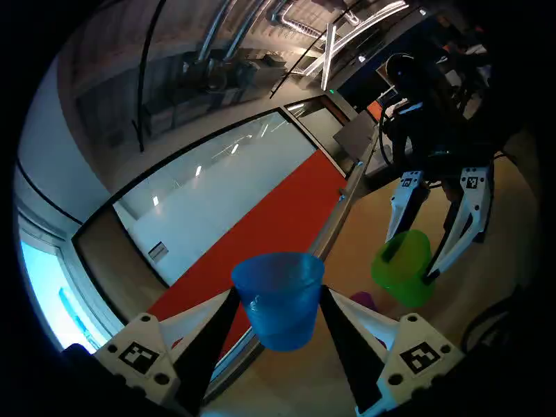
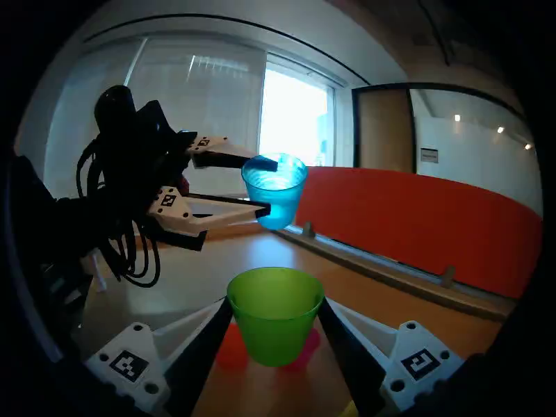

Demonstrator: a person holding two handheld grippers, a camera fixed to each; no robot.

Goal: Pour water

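Gripping a cup in each gripper.

Left gripper: fingers closed narrow on the blue cup, one finger pressed on each side of its wall. The cup sits lower centre of the left gripper view, mouth up, with the water line visible through the translucent wall.

In the right gripper view the same cup is upper centre, up in the air, in front of the window and the left end of the red panel. It looks roughly upright (fisheye, so don't trust small angles).

Right gripper: fingers clamped on the green cup, both touching its sides. The cup is lower centre of that view, mouth up. Cannot tell what's inside it, or whether its base touches the table.

Relative position: in the right gripper view the blue cup is above the green one, farther from that camera, and the cups are apart. In the left gripper view the green cup is at middle right, held between the right gripper's white fingers.

Other stuff:
- a red cup and a pink cup on the table just behind the green one, mostly hidden
- black cables hanging off the left gripper body at left of frame
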